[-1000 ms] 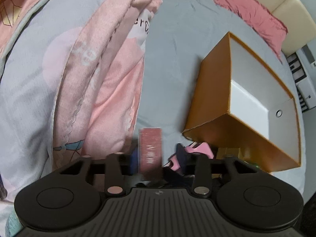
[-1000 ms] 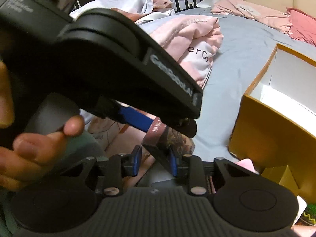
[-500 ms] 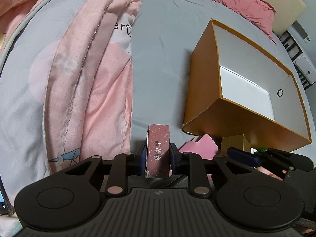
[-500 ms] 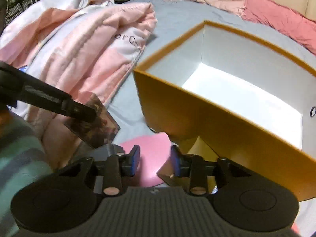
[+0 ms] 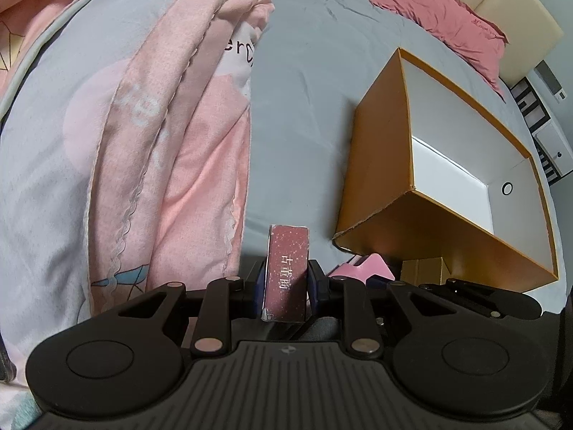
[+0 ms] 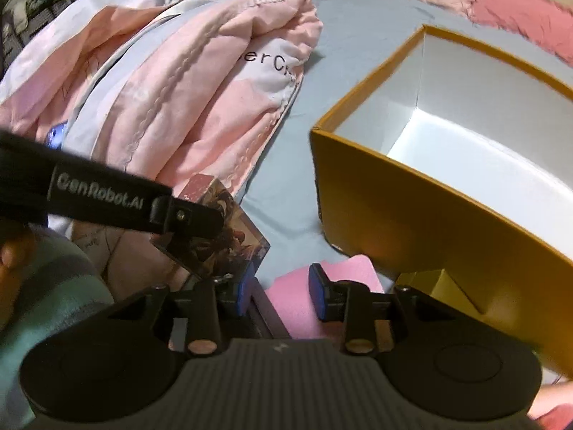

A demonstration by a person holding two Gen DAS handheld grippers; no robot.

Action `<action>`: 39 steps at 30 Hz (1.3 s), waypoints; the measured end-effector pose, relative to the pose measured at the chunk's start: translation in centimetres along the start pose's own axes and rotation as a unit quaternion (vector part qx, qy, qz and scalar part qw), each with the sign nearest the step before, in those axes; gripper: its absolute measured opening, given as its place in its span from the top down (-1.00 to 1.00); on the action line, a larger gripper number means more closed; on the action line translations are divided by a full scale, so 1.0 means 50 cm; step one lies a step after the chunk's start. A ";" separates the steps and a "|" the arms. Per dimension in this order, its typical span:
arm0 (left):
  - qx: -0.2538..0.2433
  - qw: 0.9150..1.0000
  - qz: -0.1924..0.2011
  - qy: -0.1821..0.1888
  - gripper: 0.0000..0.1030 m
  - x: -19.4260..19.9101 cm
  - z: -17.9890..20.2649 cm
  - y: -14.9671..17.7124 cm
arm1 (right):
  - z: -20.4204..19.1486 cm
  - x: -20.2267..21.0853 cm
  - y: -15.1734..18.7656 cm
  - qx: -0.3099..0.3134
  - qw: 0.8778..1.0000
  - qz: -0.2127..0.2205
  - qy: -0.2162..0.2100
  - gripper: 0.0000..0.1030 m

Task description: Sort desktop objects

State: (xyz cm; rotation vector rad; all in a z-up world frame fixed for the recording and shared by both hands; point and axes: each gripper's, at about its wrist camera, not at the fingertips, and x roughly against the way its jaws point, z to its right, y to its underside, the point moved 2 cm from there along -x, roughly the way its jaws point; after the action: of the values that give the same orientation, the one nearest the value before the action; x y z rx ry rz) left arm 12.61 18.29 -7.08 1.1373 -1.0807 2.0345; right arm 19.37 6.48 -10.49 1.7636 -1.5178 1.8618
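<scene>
My left gripper is shut on a small dark-red book with white characters on its spine, held upright above the grey bed sheet. The same book shows its picture cover in the right wrist view, clamped by the left gripper. An open orange box with a white inside stands to the right, and shows in the right wrist view too. My right gripper is open and empty, just above a pink foam piece near the box's front corner.
A pink and white quilt is bunched on the left of the grey sheet. A small gold box lies beside the pink foam under the orange box's edge. Red pillows lie at the bed's head.
My left gripper has closed on the red book and lifted it upright. My right gripper has swung from the left gripper toward the orange box and pink foam, staying open.
</scene>
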 end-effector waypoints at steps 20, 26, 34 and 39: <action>-0.005 1.000 -0.001 -0.001 0.48 -0.001 0.001 0.001 | -0.012 0.019 0.036 0.047 0.997 -0.057 0.013 0.30; -0.012 1.000 -0.001 -0.004 0.48 -0.001 0.007 0.003 | 0.016 0.045 0.047 0.051 0.995 -0.070 0.056 0.34; -0.020 1.000 0.001 -0.007 0.48 -0.004 0.012 0.004 | 0.018 0.035 0.030 0.043 0.994 -0.085 0.051 0.28; -0.020 1.000 0.002 -0.006 0.48 -0.005 0.012 0.003 | -0.005 0.013 0.016 0.066 0.993 -0.090 0.046 0.09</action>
State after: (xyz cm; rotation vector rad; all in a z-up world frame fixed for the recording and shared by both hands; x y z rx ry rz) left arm 12.86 17.69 -7.18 1.1291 -1.1235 2.0028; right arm 18.43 5.97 -10.35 1.7763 -1.1867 1.9603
